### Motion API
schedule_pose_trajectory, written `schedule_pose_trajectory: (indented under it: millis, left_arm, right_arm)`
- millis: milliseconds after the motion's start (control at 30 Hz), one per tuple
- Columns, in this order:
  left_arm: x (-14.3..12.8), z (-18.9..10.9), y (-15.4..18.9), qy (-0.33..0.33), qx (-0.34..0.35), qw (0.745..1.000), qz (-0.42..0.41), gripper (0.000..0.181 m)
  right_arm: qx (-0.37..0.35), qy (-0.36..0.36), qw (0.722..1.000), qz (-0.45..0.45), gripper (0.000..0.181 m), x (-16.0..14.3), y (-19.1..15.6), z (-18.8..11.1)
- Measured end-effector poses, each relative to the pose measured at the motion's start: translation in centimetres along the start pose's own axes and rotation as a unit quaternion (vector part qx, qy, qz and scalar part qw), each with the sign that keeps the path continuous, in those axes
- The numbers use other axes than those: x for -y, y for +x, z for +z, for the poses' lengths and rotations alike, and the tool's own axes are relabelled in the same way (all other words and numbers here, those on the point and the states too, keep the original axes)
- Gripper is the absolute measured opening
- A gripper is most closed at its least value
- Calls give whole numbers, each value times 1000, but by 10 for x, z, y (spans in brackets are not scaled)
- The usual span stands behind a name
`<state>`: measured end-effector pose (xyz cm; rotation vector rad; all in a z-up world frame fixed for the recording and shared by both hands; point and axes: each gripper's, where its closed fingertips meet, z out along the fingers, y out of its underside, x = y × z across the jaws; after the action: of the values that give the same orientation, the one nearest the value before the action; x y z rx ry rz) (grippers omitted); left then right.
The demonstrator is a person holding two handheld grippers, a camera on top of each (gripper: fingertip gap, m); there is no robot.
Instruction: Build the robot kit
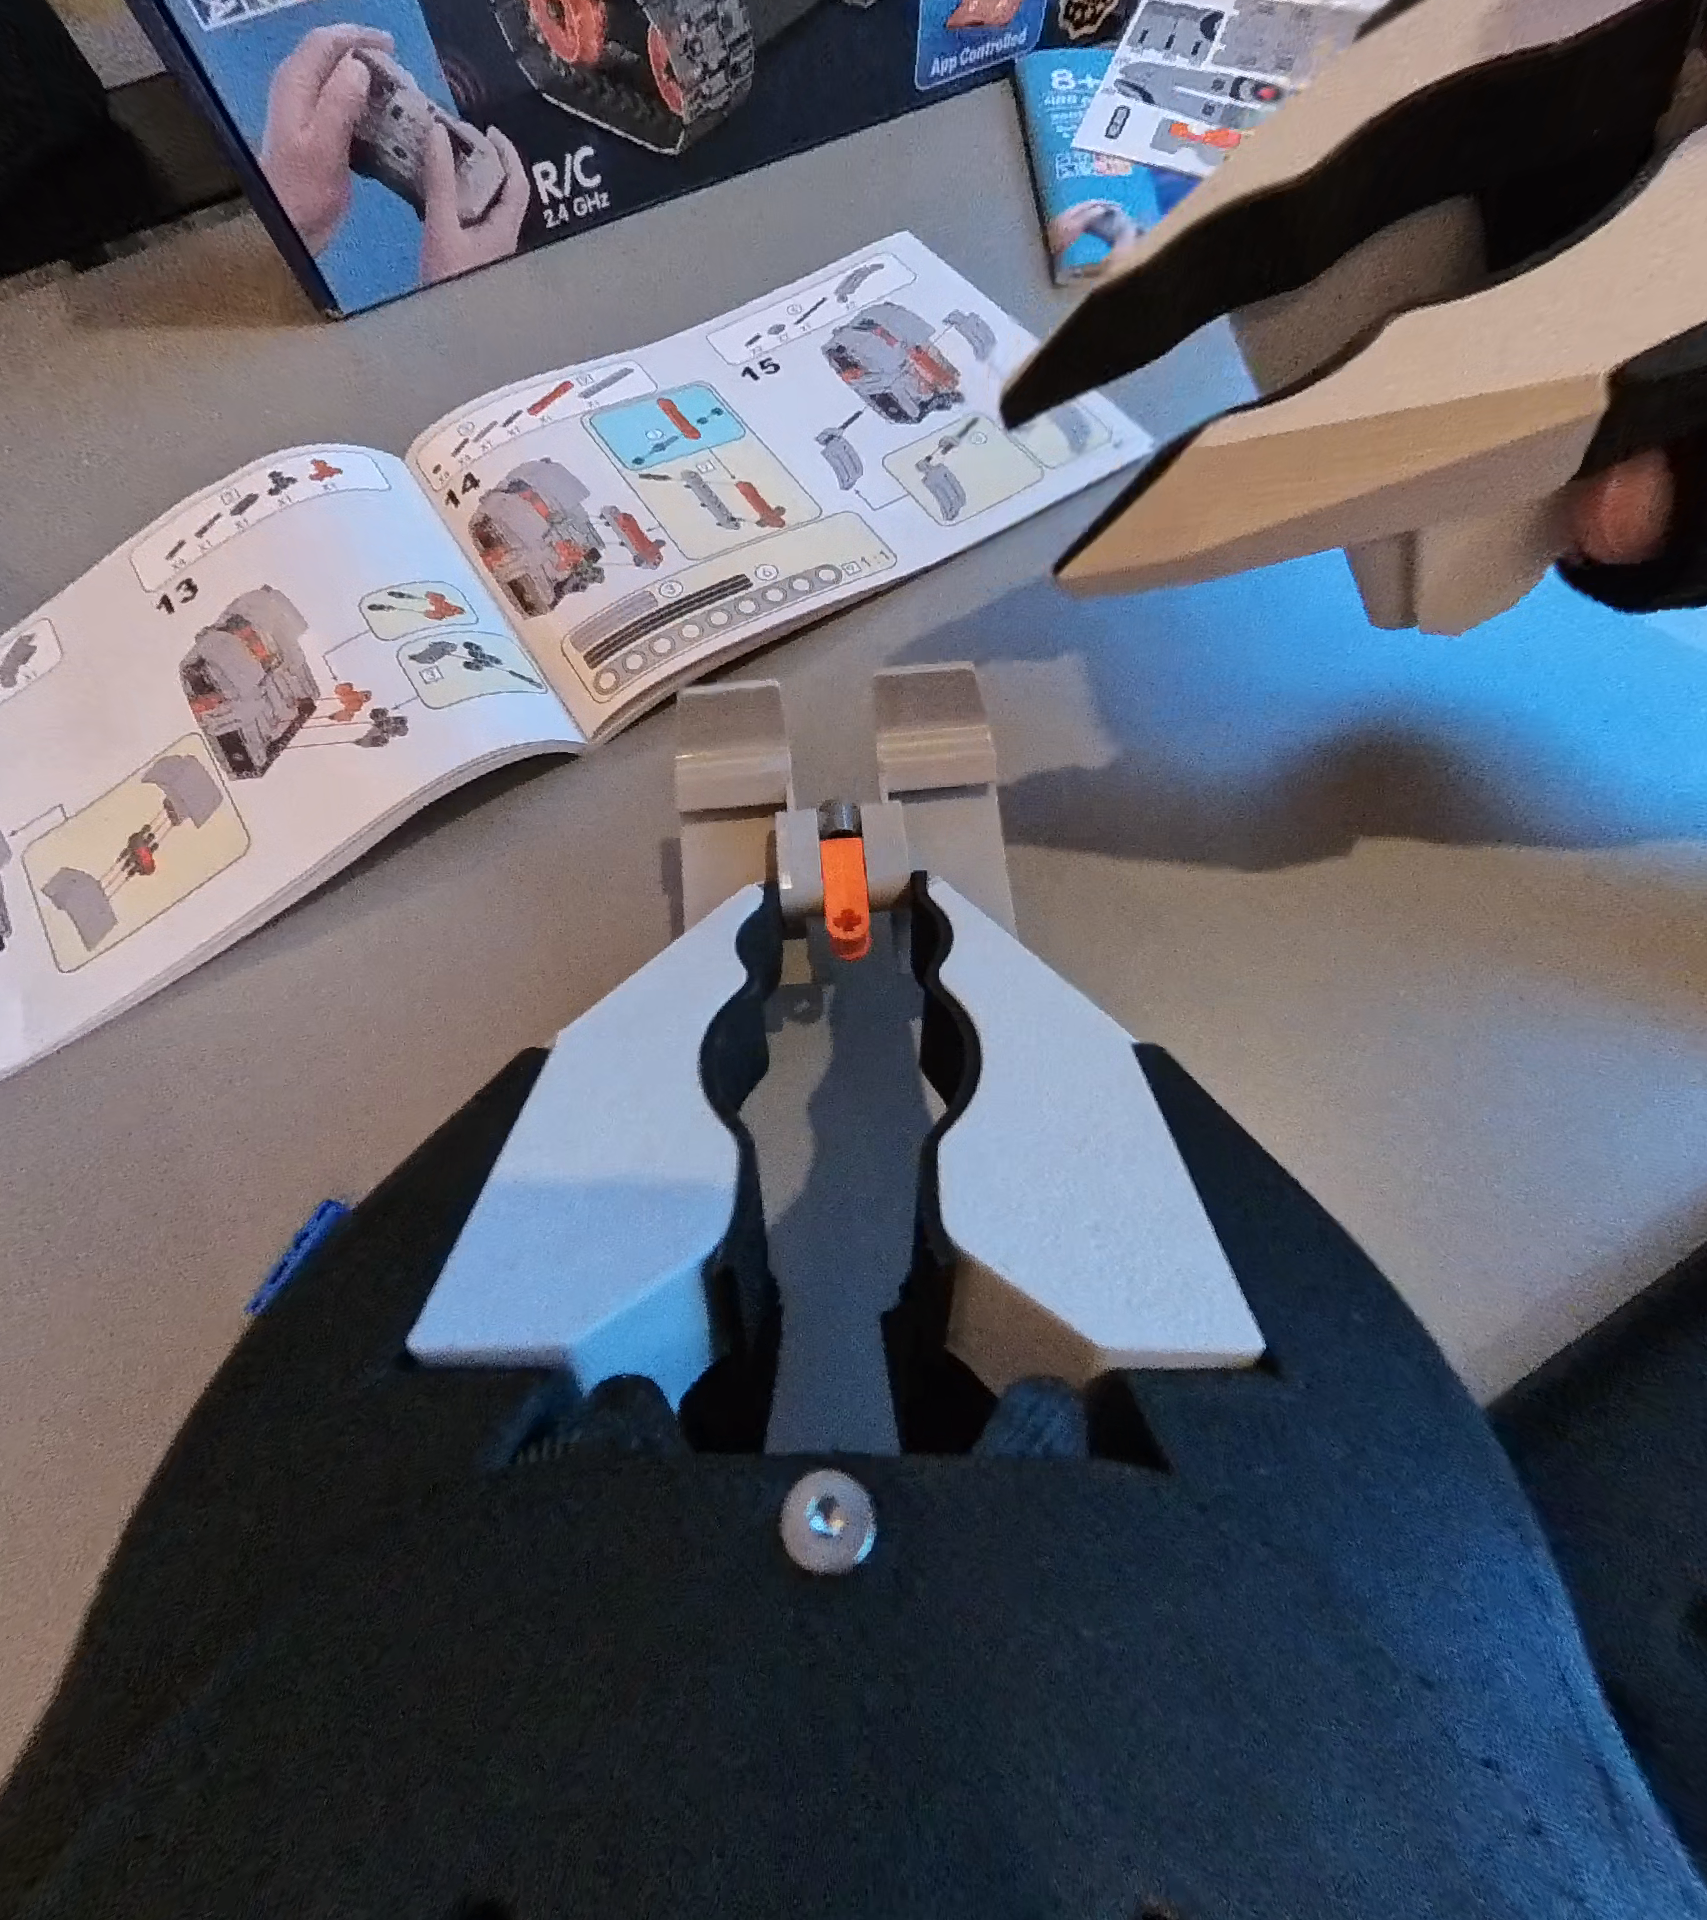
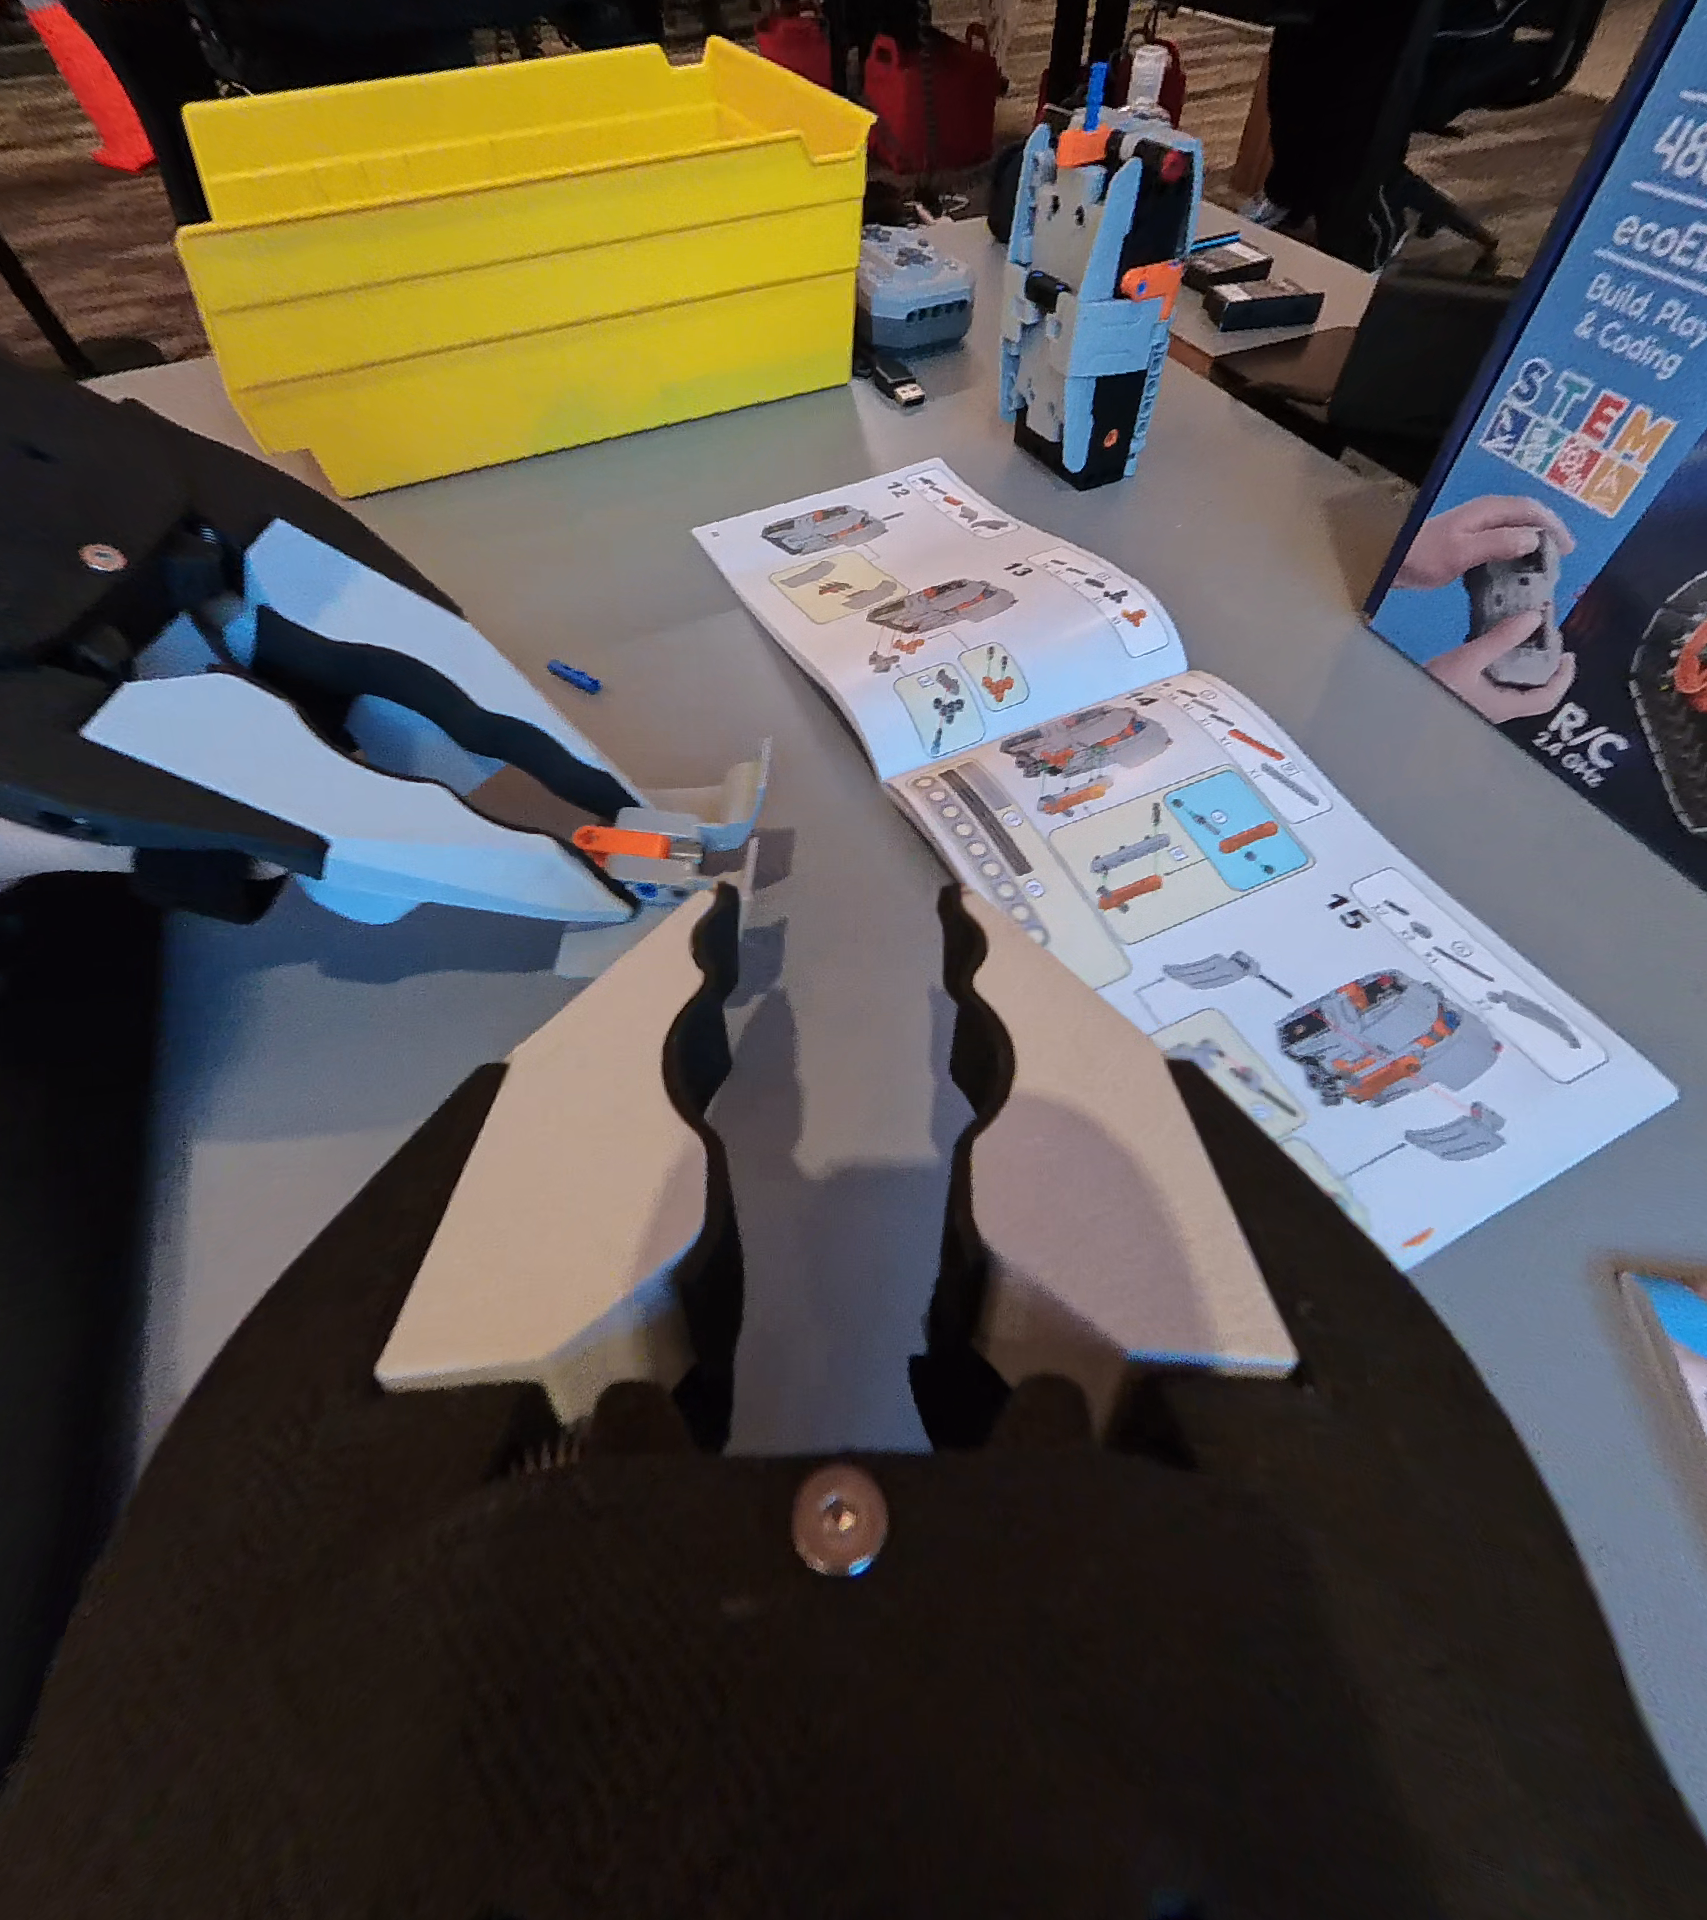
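My left gripper (image 1: 844, 899) is shut on a small grey brick assembly (image 1: 833, 790) with an orange connector (image 1: 846, 883) between its fingertips; two pale curved panels stick out ahead of it. It holds the piece just above the grey table. In the right wrist view the same gripper (image 2: 636, 847) comes in from the left with the assembly (image 2: 714, 821). My right gripper (image 2: 833, 914) is open and empty, its left fingertip close beside the held assembly. It also shows in the left wrist view (image 1: 1036, 478) at the upper right, above the booklet's edge.
An open instruction booklet (image 2: 1140, 831) lies on the table (image 2: 537, 561). A yellow bin (image 2: 527, 260) stands at the back, a partly built upright model (image 2: 1093, 301) and a grey battery unit (image 2: 916, 281) beside it. The product box (image 2: 1680, 468) stands right. A loose blue pin (image 2: 574, 677) lies near the bin.
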<state>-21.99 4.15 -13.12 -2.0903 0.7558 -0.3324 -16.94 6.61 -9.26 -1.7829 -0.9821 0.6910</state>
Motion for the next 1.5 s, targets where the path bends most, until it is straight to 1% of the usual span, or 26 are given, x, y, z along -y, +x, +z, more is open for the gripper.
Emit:
schedule_pose_trajectory:
  millis: [100,167,267,367,500,567,667,833,900,967,1067,1100,1233,1400,1500]
  left_arm:
    - [4,-2,4,20,-9,1000,-8,22]
    - [6,-4,7,32,-11,999,-4,22]
    - [13,-9,8,55,-1,998,6,22]
    - [25,-18,5,91,11,996,15,23]
    - [35,-31,1,134,30,990,21,23]
    - [38,-34,0,144,33,989,21,23]
    - [39,-36,1,150,32,988,23,23]
    - [41,-37,4,153,34,987,36,23]
    - [40,-39,4,155,31,987,35,31]
    - [39,-43,-1,157,30,987,15,40]
    - [39,-52,0,166,5,986,-2,39]
    - [39,-53,1,165,4,986,1,39]
    - [43,-59,-8,170,33,985,27,36]
    - [40,-52,-6,147,30,988,46,36]
    - [37,-50,-8,140,49,987,62,23]
  right_arm:
    - [27,6,999,27,37,0,-12,2]
    - [52,6,996,65,37,-1,-22,8]
    - [78,1,991,111,37,-4,-32,16]
    - [92,7,987,130,37,-4,-38,19]
    - [136,31,975,172,29,5,-50,19]
    - [161,51,965,200,21,11,-54,17]
    - [177,75,953,234,3,17,-50,13]
    - [200,82,939,268,2,19,-49,11]
    - [207,90,931,287,2,21,-47,11]
    - [207,102,922,312,2,23,-42,11]
    - [212,111,908,345,2,25,-40,11]
    - [209,110,908,347,1,25,-40,13]
    - [209,96,915,332,2,23,-50,19]
    - [207,102,918,324,2,26,-59,20]
    - [206,101,922,313,2,27,-65,20]
